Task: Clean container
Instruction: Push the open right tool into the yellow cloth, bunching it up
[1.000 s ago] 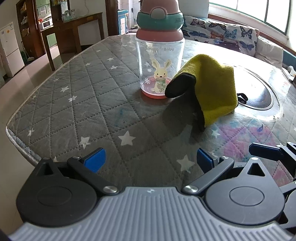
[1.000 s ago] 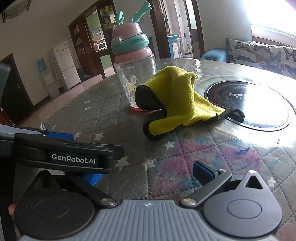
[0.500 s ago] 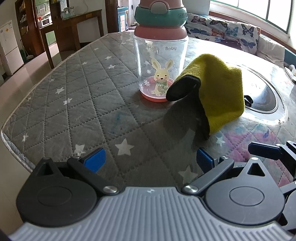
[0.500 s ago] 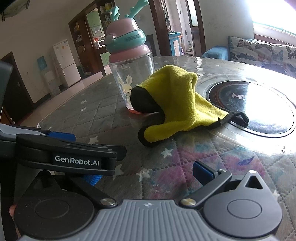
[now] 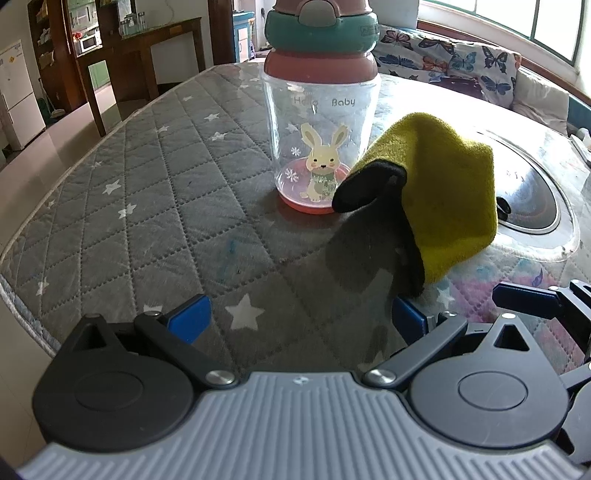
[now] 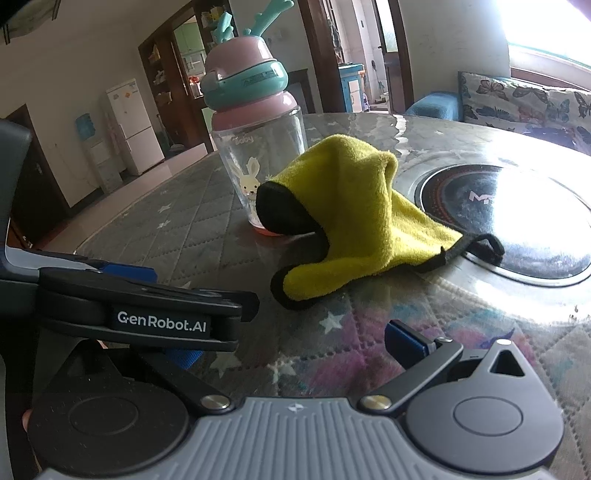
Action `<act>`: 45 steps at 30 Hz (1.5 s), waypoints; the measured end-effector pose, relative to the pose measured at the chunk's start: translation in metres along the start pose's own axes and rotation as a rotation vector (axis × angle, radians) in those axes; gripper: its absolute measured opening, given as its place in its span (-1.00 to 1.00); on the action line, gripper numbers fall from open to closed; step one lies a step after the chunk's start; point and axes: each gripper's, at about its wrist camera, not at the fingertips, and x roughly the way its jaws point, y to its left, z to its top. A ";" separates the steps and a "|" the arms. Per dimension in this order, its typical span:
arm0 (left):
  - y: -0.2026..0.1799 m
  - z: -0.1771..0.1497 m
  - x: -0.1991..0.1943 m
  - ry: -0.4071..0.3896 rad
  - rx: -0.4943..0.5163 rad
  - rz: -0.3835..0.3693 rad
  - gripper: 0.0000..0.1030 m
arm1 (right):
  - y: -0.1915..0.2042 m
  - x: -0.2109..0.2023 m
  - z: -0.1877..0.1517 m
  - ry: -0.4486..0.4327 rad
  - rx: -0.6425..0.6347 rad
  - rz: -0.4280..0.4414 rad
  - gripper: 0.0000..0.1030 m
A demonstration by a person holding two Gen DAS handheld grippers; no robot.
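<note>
Both our claws, left gripper (image 5: 297,319) and right gripper (image 6: 291,341), are spread wide; ahead stand the bottle (image 5: 321,110) and the yellow cloth (image 5: 447,188), touching.

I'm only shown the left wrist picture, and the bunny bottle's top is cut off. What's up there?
Observer: From the right wrist, the clear plastic bunny bottle wears a pink and teal lid topped by two teal antlers.
Operator: And that dark round plate past the yellow cloth, is it plain?
Observer: No. The dark round cooktop disc carries a white mark like a letter M near its middle.
Operator: Is anything written on this tool I'm looking along?
Observer: Yes. The side of the left gripper reads GenRobot.AI; its fingers stand apart, holding nothing.
</note>
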 end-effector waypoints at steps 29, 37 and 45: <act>0.001 0.030 0.015 -0.022 -0.032 -0.005 1.00 | -0.013 0.018 0.032 -0.034 -0.027 -0.015 1.00; 0.005 0.035 0.013 -0.044 -0.042 0.007 1.00 | -0.015 0.016 0.036 -0.049 -0.029 -0.032 1.00; 0.013 0.040 0.011 -0.053 -0.071 0.013 1.00 | -0.019 0.014 0.044 -0.072 -0.032 -0.048 1.00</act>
